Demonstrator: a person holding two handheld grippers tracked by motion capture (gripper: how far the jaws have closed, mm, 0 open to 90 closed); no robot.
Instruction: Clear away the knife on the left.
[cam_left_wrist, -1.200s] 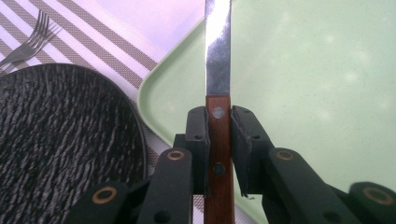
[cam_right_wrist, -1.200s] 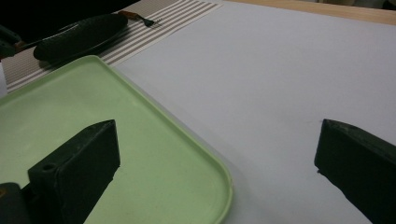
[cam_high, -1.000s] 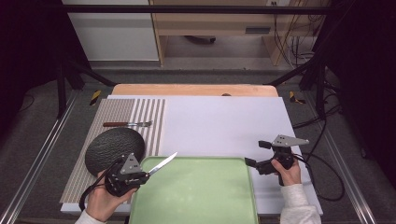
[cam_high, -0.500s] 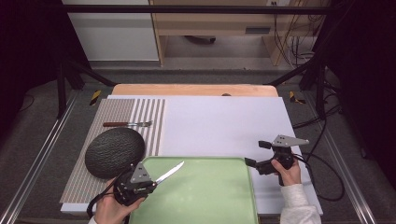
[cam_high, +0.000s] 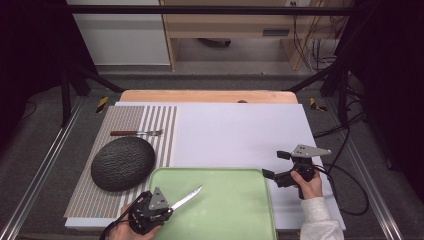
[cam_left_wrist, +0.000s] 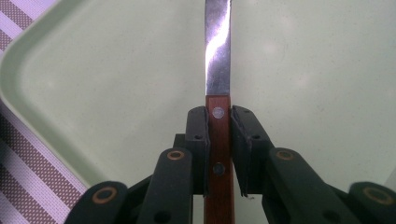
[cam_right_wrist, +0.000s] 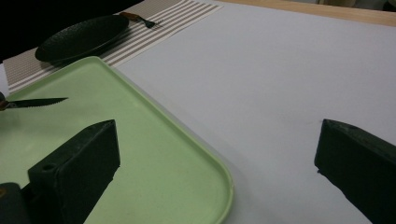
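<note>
My left gripper (cam_high: 167, 210) is shut on the wooden handle of a steel knife (cam_high: 187, 197) at the near left corner of the green tray (cam_high: 225, 175). In the left gripper view the knife (cam_left_wrist: 218, 51) points straight ahead over the tray (cam_left_wrist: 93, 93), its brown handle clamped between the pads (cam_left_wrist: 196, 135). My right gripper (cam_high: 272, 165) is open just right of the tray, over the white mat; its view shows wide-apart jaws, the tray's corner (cam_right_wrist: 205, 186) and the knife blade (cam_right_wrist: 37, 101) far left.
A dark oval plate (cam_high: 122, 162) lies on the striped placemat (cam_high: 157, 125) left of the tray, with a fork (cam_high: 137, 133) beyond it. The white mat (cam_high: 240, 135) stretches behind the tray. A cable (cam_high: 350, 185) trails at the right.
My left gripper has carried the knife toward me and slightly right, from beside the plate to the tray's near left corner. The right gripper has stayed put.
</note>
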